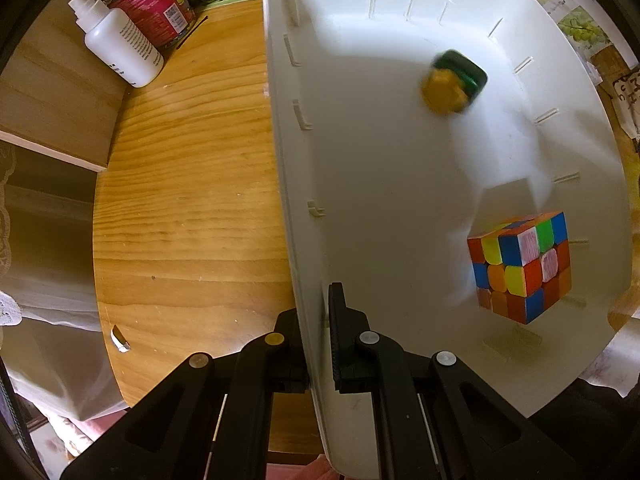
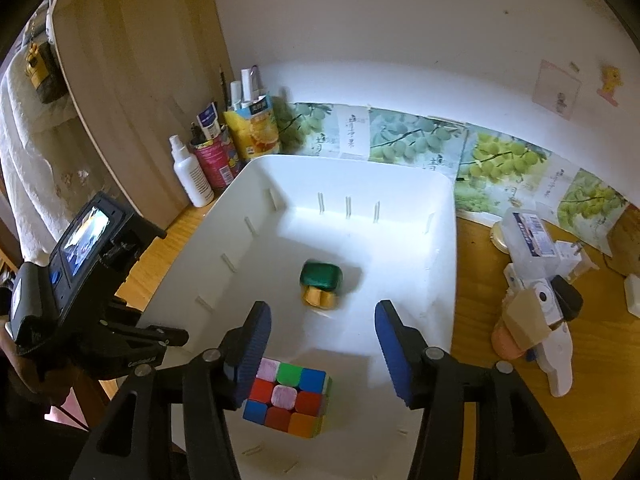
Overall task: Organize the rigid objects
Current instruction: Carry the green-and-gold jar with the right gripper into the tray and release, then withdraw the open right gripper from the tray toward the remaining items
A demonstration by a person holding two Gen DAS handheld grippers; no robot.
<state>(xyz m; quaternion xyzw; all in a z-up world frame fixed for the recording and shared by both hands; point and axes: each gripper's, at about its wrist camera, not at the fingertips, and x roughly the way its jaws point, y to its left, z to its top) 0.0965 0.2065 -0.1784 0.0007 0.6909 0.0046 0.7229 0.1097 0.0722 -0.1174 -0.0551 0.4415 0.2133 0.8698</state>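
- The left gripper (image 1: 318, 340) is clamped on the near left wall of the white plastic bin (image 1: 360, 160), one jaw outside, one inside, steadying it on the wooden table (image 1: 192, 200).
- The right gripper (image 2: 322, 354) hangs over the bin with its blue-padded jaws spread and nothing between them; it grasps nothing.
- Two objects already lie in the bin: a Rubik's cube (image 2: 290, 400) near the front, just below the right gripper's left pad, and a small green-and-gold object (image 2: 321, 285) near the middle of the floor, well apart from the cube (blurred in both views, so it may be in motion, and I cannot tell exactly what it is).
- Judged from this, those two items are done, and the empty, spread jaws fit a drop just made.
- Probably left: the loose items on the table to the right of the bin, a clear plastic box (image 2: 528, 236) and a white-and-tan cluster (image 2: 540, 320) that includes a peach-coloured piece (which of these count as task objects I cannot say).
- The white spray bottle (image 2: 188, 172) and the cans beside it behind the bin's left corner look like standing clutter rather than things to sort.
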